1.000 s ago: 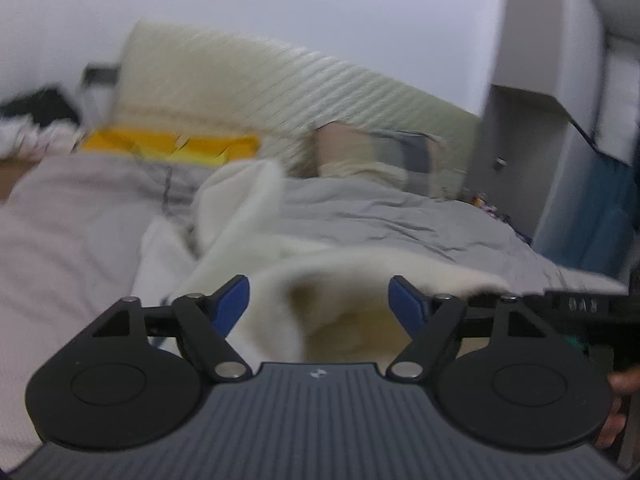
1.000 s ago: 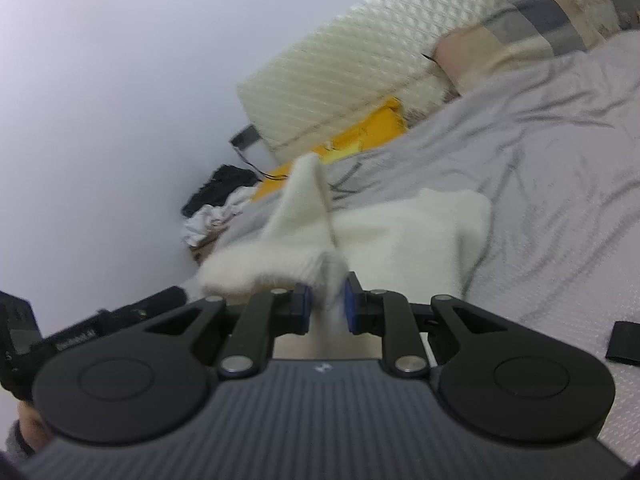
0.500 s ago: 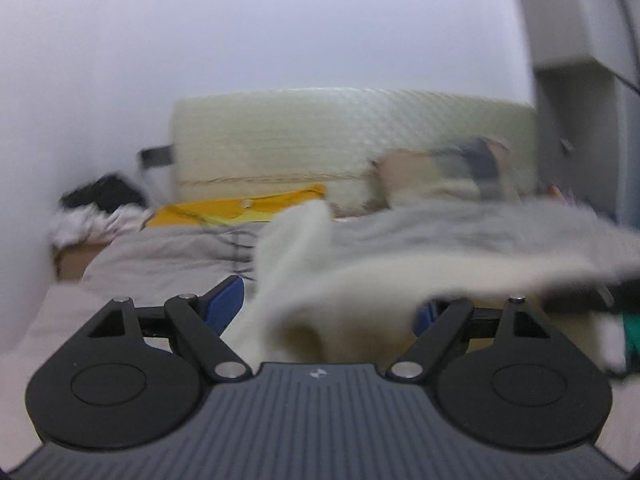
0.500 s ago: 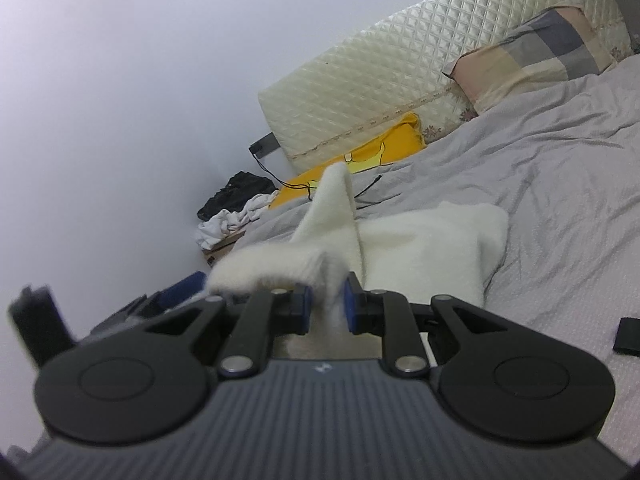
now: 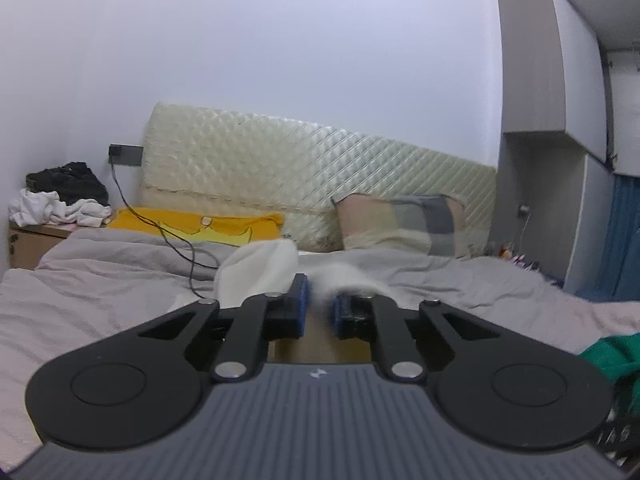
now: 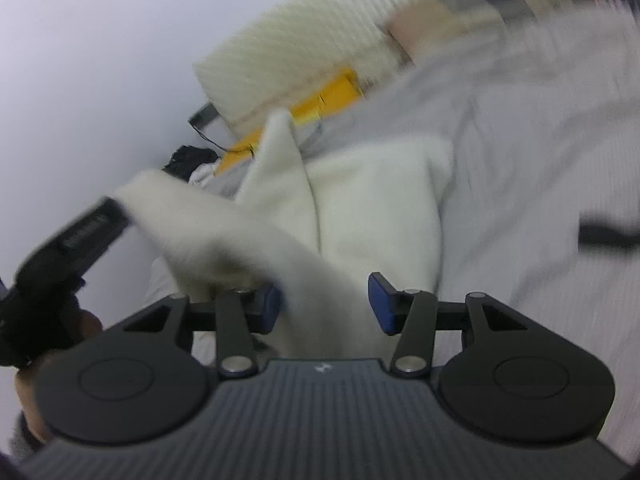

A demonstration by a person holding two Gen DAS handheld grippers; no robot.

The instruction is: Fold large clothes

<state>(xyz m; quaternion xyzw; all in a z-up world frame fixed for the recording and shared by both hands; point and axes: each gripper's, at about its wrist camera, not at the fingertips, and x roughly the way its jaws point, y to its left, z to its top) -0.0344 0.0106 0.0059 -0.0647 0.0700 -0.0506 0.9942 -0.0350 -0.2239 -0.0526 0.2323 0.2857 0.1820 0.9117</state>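
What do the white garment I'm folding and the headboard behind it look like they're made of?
White garment: likely a thick fleece or fuzzy knit, matte; its edges look soft and fluffy, though motion blur leaves the weave unclear. Headboard: cream padded upholstery with diamond quilting and a slight sheen, perhaps faux leather.

A cream-white fleecy garment (image 6: pixel 372 200) is lying partly spread on the grey bed, its far portion resting flat while one pointed corner is standing upright near the middle. A nearer fold is draping, blurred, toward the lens, probably hanging loose. In the left wrist view its fluffy edge (image 5: pixel 260 270) is bunching up.
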